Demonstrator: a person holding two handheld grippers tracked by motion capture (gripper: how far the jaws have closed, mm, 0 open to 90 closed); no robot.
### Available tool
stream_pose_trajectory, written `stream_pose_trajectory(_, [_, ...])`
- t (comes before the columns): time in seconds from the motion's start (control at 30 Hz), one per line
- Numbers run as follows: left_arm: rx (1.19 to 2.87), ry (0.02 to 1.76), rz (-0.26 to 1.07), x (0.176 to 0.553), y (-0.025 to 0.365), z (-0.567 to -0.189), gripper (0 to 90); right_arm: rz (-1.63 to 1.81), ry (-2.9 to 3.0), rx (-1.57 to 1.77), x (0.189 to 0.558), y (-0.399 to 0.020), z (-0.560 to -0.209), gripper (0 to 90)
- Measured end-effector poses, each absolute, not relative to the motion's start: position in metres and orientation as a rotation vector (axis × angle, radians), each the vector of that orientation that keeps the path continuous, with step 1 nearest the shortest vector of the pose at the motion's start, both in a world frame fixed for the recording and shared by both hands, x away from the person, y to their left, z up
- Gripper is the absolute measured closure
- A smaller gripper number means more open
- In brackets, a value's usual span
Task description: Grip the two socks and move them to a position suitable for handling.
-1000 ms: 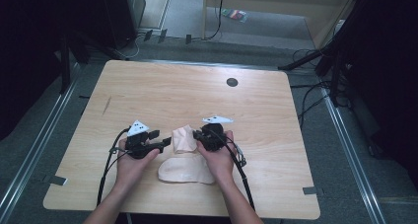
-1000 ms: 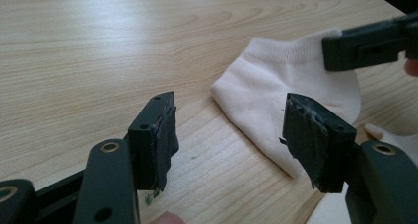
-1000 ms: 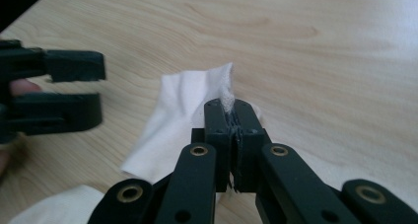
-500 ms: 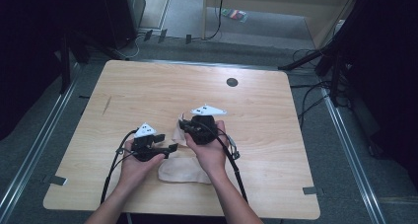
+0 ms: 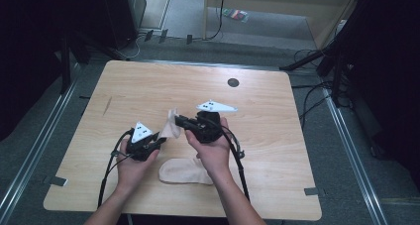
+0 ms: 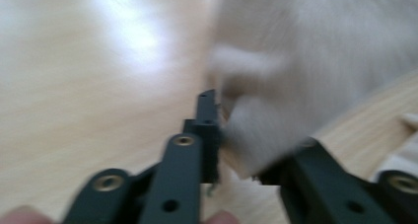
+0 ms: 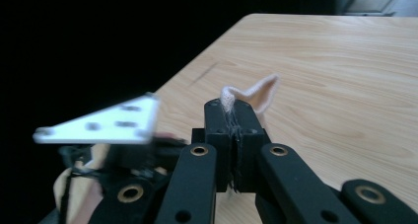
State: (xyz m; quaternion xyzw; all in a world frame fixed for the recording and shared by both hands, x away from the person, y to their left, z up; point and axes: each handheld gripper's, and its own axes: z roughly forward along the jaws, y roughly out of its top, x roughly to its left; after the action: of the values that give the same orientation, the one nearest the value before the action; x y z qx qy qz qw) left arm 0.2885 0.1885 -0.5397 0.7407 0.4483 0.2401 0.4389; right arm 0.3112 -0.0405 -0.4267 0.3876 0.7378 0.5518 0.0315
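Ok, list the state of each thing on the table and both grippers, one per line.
Upper sock: lifted off the table, hanging between the two grippers.
Lower sock: lying flat on the table.
Right gripper: shut on the upper sock's edge.
Left gripper: jaws have just been closing, the upper sock between them; picture too blurred to confirm a pinch.

Motion blur smears the pale beige fabric sock (image 6: 315,71) in the left gripper view; the left claw (image 6: 236,150) hides its lower edge.

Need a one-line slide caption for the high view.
Right gripper lifts one beige sock by its edge beside the left gripper; a second sock lies on the table.
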Motion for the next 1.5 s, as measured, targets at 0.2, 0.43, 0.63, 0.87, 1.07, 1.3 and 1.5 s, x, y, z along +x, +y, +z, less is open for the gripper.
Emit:
stream_pose_trajectory(0.2, [1.851, 1.129, 0.714, 0.288, 0.201, -0.535, 89.9, 1.617, 2.23, 1.302, 0.322, -0.068, -0.44, 89.2])
stream_pose_trajectory(0.43, [1.988, 1.101, 0.886, 0.285, 0.191, -0.538, 90.0, 1.458, 2.223, 1.415, 0.332, -0.091, -0.483, 89.9])
stream_pose_trajectory(0.63, [2.091, 1.029, 0.935, 0.285, 0.176, -0.548, 81.8, 1.373, 2.269, 1.393, 0.34, -0.097, -0.504, 89.8])
stream_pose_trajectory(0.87, [2.07, 1.151, 0.963, 0.291, 0.194, -0.553, 64.6, 1.281, 2.299, 1.389, 0.347, -0.107, -0.512, 89.7])
stream_pose_trajectory(1.07, [1.922, 1.267, 0.828, 0.295, 0.213, -0.547, 58.5, 1.213, 2.287, 1.404, 0.354, -0.124, -0.519, 83.8])
stream_pose_trajectory(1.3, [1.778, 1.303, 0.585, 0.304, 0.214, -0.544, 55.9, 1.16, 2.088, 1.522, 0.356, -0.148, -0.519, 57.0])
stream_pose_trajectory(1.5, [1.743, 1.309, 0.446, 0.323, 0.207, -0.537, 58.2, 1.214, 2.043, 1.485, 0.348, -0.149, -0.518, 56.3])
